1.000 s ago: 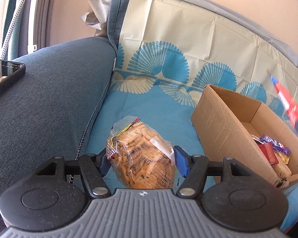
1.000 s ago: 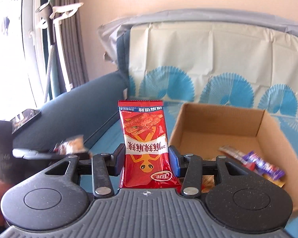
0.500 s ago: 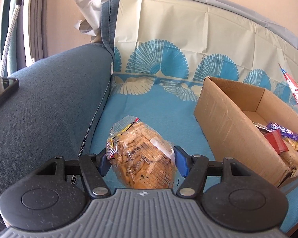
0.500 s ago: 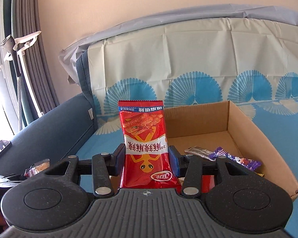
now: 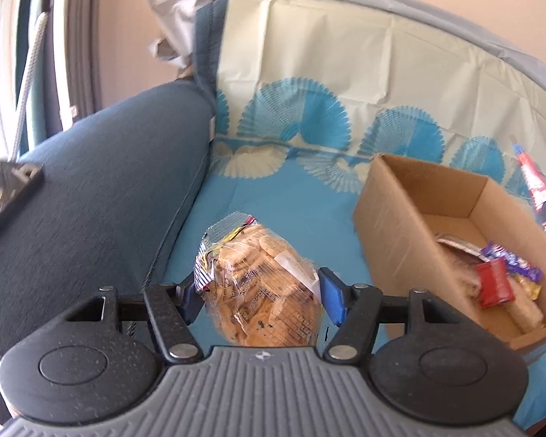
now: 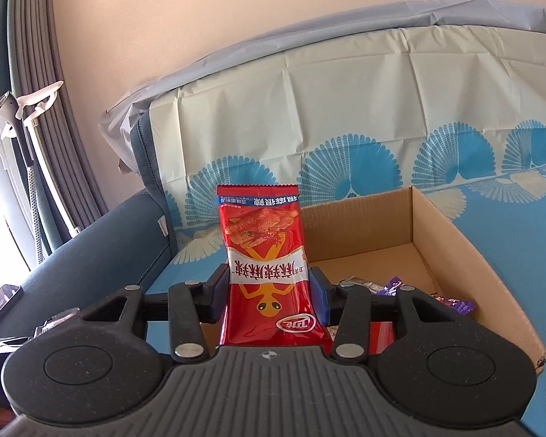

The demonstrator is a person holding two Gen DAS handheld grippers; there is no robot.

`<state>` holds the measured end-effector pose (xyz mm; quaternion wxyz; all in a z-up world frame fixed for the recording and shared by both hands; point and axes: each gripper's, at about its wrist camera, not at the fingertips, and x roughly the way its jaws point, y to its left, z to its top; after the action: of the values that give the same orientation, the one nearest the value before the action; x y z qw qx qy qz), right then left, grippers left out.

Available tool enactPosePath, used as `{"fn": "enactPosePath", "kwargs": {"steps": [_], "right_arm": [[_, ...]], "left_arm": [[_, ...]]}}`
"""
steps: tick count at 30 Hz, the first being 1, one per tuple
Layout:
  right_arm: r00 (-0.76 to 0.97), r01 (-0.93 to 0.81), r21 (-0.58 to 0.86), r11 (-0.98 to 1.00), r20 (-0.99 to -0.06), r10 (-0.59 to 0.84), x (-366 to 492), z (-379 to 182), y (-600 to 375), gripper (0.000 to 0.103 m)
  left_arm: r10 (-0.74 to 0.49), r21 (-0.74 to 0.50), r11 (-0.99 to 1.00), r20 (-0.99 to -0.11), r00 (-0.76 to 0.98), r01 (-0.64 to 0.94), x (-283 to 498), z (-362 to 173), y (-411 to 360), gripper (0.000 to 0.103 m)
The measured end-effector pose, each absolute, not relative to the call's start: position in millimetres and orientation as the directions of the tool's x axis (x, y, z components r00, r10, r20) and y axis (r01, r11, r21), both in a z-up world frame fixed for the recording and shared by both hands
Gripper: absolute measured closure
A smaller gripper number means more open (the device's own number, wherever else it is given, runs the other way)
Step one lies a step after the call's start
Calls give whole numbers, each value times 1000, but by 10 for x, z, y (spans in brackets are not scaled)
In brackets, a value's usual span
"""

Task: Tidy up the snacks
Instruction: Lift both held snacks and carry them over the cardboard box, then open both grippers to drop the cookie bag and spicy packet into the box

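both grippers grip snacks: the left gripper (image 5: 260, 293) clamps a cookie bag (image 5: 262, 287) over the sofa beside the box (image 5: 400, 225), the right gripper (image 6: 267, 293) clamps a red packet (image 6: 264, 266) at the box's near edge. carry each fully over the opening before letting go, lowering so nothing snags the wall. since a second ago the right view has swung from the armrest toward the box.

the clear, crinkled plastic bag of biscuits (image 5: 262, 287) is glossy and catches the light. the red foil-like snack packet (image 6: 269, 273) is smooth and shiny. the brown corrugated cardboard box (image 5: 400, 225) is matt, with a rough, scuffed outer wall. the dark blue sofa armrest (image 5: 102, 196) is a coarse woven cloth, dull. the cream and blue fan-patterned cover sheet (image 5: 327, 83) looks thin and creased, with a faint sheen. each tool has speckled matt black plastic arms, ribbed grey plastic and small bright metal pins.
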<state>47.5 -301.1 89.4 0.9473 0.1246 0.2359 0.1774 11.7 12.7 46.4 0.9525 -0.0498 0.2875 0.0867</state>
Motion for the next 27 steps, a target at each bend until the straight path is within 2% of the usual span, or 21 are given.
{"fn": "enactPosePath", "kwargs": {"steps": [11,17,18,20,21,22,23,27], "right_arm": [[849,-120,343,932,-452,275,778,812,-3272,55],[859,-94,334,938,-450,246,794,792,-3380,55],[859,-92,328,940,-451,241,798,788,-3388,55],[856,-83,317,945,-463,231,807,772,-3398,50],[855,-71,305,950,-472,216,812,765,-3401,46],[855,-63,297,953,-477,206,812,757,-3403,34],[856,-55,294,954,-479,197,809,751,-3409,25],[852,-33,288,957,-492,177,819,734,-3409,18]], "left_arm": [[-61,0,998,-386,921,66,701,1275,-1089,34],[-164,31,983,-324,932,183,959,1393,-1693,33],[-169,37,981,-332,928,192,1005,1373,-1750,28],[-164,49,979,-382,910,197,1100,1304,-1792,11],[-149,48,982,-395,907,182,1122,1276,-1781,7],[-136,37,986,-396,908,163,1109,1249,-1735,2],[-133,17,988,-394,909,152,1086,1227,-1693,1],[-134,-52,991,-394,909,124,856,1101,-1426,0]]}}
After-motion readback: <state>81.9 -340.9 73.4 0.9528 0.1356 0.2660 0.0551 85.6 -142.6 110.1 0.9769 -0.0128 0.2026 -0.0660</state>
